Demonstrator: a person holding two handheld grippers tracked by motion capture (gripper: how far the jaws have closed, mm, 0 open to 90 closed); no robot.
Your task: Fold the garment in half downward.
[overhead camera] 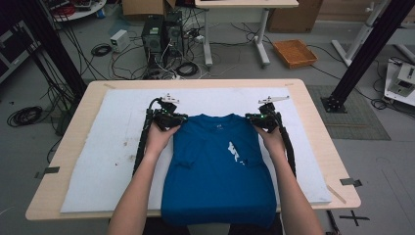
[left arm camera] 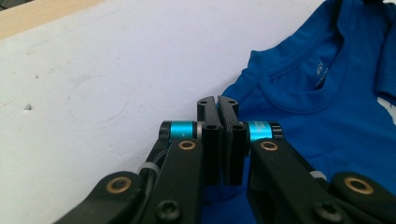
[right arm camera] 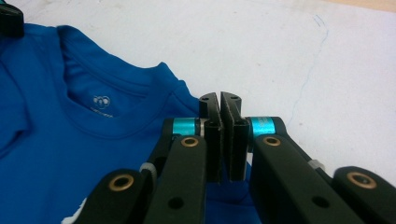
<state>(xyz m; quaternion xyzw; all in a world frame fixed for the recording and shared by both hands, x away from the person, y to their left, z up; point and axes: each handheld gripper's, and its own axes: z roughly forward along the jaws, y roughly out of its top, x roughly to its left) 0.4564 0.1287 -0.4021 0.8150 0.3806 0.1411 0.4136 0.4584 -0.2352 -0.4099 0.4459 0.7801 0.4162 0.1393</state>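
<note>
Shirt (overhead camera: pixel 215 166) is lying front-up on white pad (overhead camera: pixel 107 147), hem hanging over table (overhead camera: pixel 313 127) near edge. Left gripper (overhead camera: pixel 172 119) and right gripper (overhead camera: pixel 260 119) are each pinching a shoulder, jaws closed tight on fabric.

A white mat (overhead camera: pixel 98 147) covers most of the wooden table (overhead camera: pixel 313 122), while beyond its far edge an orange tray (overhead camera: pixel 294 53), computer towers (overhead camera: pixel 161 32) and cables (overhead camera: pixel 103 49) sit on the floor.
</note>
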